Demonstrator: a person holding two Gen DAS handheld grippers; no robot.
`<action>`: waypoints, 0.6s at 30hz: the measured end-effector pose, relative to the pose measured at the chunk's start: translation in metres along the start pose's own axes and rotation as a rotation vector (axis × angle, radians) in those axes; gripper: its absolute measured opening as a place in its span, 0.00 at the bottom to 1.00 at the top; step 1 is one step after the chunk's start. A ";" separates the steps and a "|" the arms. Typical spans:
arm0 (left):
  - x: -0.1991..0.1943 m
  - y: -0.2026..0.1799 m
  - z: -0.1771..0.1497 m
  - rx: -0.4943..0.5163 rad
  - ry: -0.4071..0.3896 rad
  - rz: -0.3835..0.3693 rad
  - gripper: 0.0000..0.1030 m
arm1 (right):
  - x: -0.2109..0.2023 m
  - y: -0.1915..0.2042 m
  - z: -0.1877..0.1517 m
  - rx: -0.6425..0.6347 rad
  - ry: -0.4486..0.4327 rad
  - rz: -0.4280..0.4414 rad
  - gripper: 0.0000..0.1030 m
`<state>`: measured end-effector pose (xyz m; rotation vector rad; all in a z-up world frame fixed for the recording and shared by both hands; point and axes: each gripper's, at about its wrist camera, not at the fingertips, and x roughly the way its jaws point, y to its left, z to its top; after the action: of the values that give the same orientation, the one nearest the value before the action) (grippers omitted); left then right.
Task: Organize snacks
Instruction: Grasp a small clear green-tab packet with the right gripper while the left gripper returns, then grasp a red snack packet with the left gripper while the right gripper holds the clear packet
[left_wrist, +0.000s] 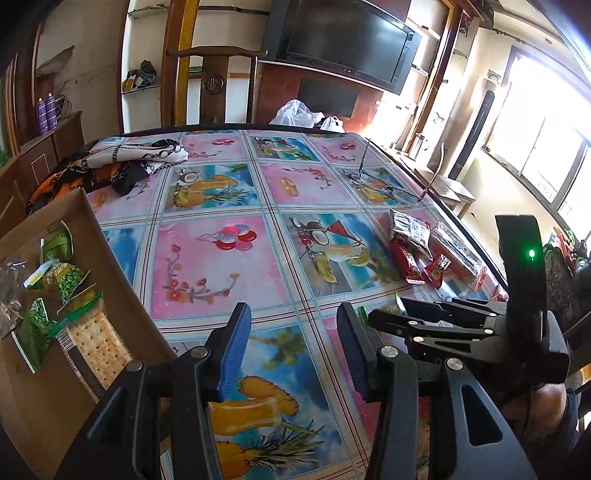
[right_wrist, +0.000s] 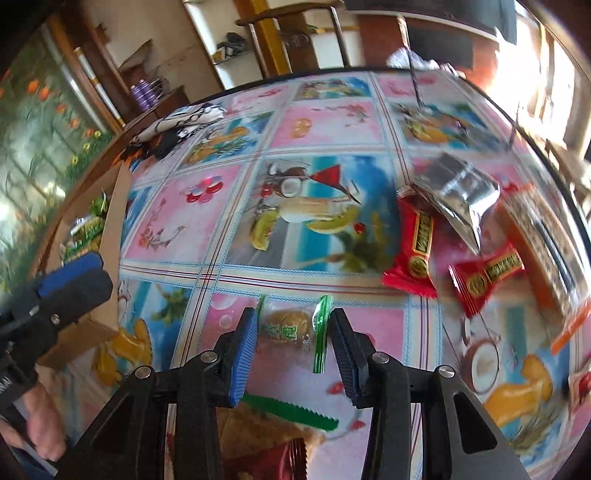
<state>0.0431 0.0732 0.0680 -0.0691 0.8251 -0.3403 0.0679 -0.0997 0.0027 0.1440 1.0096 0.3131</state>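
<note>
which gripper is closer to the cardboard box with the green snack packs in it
Left. The left gripper hangs right beside the cardboard box, nothing between its pads. The right gripper is farther across the table, straddling a clear green-edged snack packet.

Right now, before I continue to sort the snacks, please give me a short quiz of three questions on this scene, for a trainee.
1. True or false: the left tool grips a red packet.
2. Where do the green packs lie? A: in the cardboard box. B: on the scarf. C: on the chair.
3. What lies between the fingers of the right tool?

Key
1. False: nothing is between its fingers.
2. A.
3. A clear packet with green ends. The pads do not visibly press on it.
</note>
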 end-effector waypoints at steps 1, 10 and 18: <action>0.000 0.000 0.000 0.001 0.002 -0.001 0.46 | 0.001 0.001 -0.001 -0.015 -0.010 -0.003 0.32; 0.003 -0.028 -0.010 0.121 0.058 -0.160 0.55 | -0.017 -0.015 0.001 0.032 -0.075 0.069 0.30; -0.005 -0.095 -0.043 0.449 0.065 -0.278 0.80 | -0.037 -0.055 0.005 0.205 -0.140 0.108 0.30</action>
<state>-0.0174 -0.0114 0.0601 0.2493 0.7873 -0.7863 0.0646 -0.1637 0.0213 0.4025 0.8954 0.2932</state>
